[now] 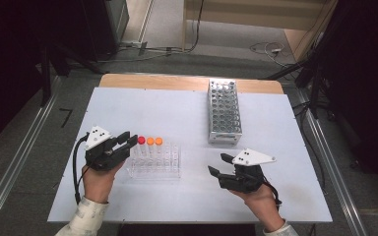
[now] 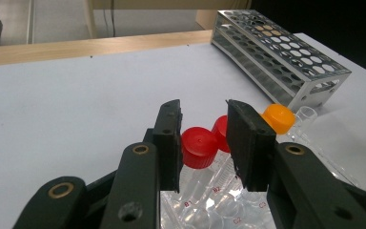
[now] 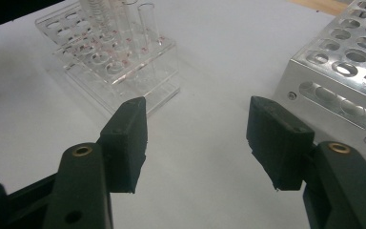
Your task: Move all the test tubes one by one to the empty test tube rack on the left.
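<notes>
Jaws of the left gripper (image 1: 128, 139) stand slightly apart around a red-capped tube (image 2: 199, 147) in the clear rack (image 1: 155, 162); the pads sit just beside the cap, and whether they press it cannot be told. The right gripper (image 1: 219, 164) has its jaws spread wide over bare surface (image 1: 177, 108), holding nothing. A metal rack (image 1: 223, 112) stands farther back on the white surface; cables lie on the floor beyond. The left gripper view shows a second red cap (image 2: 220, 129) and an orange one (image 2: 278, 118).

left gripper (image 2: 204, 143) jaws straddle red-capped clear plastic tube (image 2: 198, 148) in clear acrylic rack (image 2: 248, 210), pads just off cap
</notes>
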Tool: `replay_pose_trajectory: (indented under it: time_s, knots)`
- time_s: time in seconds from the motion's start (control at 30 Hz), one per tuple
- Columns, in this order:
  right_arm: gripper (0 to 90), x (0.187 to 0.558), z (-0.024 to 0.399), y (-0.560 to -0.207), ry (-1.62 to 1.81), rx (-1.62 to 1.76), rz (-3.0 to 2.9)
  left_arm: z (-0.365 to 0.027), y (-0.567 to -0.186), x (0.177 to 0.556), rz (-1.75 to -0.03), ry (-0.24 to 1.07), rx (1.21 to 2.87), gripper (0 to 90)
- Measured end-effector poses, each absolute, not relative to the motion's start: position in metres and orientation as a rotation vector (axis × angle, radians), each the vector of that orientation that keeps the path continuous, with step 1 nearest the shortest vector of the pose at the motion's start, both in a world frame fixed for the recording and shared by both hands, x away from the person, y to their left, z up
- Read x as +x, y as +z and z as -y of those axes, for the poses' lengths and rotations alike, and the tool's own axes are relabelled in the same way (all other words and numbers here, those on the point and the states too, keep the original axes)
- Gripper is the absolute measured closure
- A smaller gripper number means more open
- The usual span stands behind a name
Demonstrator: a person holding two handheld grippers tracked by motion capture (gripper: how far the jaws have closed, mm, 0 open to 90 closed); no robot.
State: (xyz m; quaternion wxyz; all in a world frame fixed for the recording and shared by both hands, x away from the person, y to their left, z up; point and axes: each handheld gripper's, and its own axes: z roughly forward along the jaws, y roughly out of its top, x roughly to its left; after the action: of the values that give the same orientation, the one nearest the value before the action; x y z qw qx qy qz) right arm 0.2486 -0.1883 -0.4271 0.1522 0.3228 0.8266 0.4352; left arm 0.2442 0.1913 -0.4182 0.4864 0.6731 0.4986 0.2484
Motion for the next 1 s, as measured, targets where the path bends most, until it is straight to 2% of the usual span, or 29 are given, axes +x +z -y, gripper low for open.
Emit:
replay_pose_trajectory:
  time_s: [0.23, 0.7, 0.8, 1.0]
  knots:
    - [37.5, 0.2485, 0.1885, -0.4268, 1.248, 0.922, -2.371, -0.1907, -0.4167, 0.243, -1.207, 0.604, 1.63, 63.8]
    - [37.0, 0.2505, 0.1917, -0.4266, 1.251, 0.942, -2.354, -0.1941, -0.413, 0.2423, -1.23, 0.575, 1.587, 42.9]
    - [36.8, 0.251, 0.1928, -0.4263, 1.249, 0.943, -2.35, -0.1942, -0.4119, 0.2417, -1.226, 0.58, 1.582, 41.8]
    - [36.2, 0.2528, 0.1955, -0.4266, 1.248, 0.953, -2.34, -0.1962, -0.4126, 0.2414, -1.257, 0.594, 1.588, 28.9]
